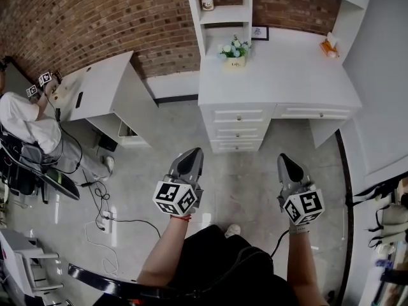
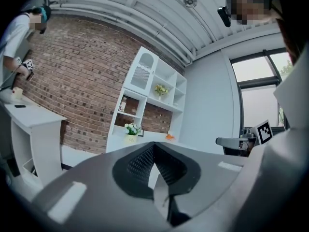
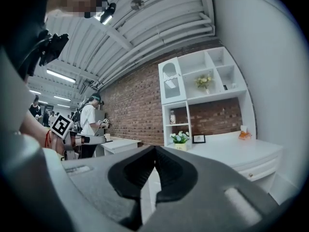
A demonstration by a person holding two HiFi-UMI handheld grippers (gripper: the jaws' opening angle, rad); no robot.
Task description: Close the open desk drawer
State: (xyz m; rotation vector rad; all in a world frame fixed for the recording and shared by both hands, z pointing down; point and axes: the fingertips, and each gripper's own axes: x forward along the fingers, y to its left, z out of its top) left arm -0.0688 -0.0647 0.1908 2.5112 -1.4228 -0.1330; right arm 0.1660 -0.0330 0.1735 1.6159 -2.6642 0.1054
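Note:
A white desk (image 1: 280, 75) stands against the brick wall ahead of me, with a stack of three drawers (image 1: 237, 131) under its left part. To their right, below the desktop, a wide drawer (image 1: 315, 113) looks pulled out a little; it also shows at the right of the right gripper view, drawer (image 3: 263, 167). My left gripper (image 1: 193, 153) and right gripper (image 1: 285, 160) hover over the floor in front of the desk, well short of it. Both are shut and hold nothing: the jaws meet tip to tip in the left gripper (image 2: 153, 147) and right gripper (image 3: 155, 149) views.
On the desk stand a potted flower (image 1: 234, 51), a small picture frame (image 1: 259, 33) and an orange thing (image 1: 329, 46), under white shelves (image 1: 224, 8). At the left are another white desk (image 1: 95, 85), a person (image 1: 22, 116) with grippers, and cables (image 1: 102, 215) on the floor.

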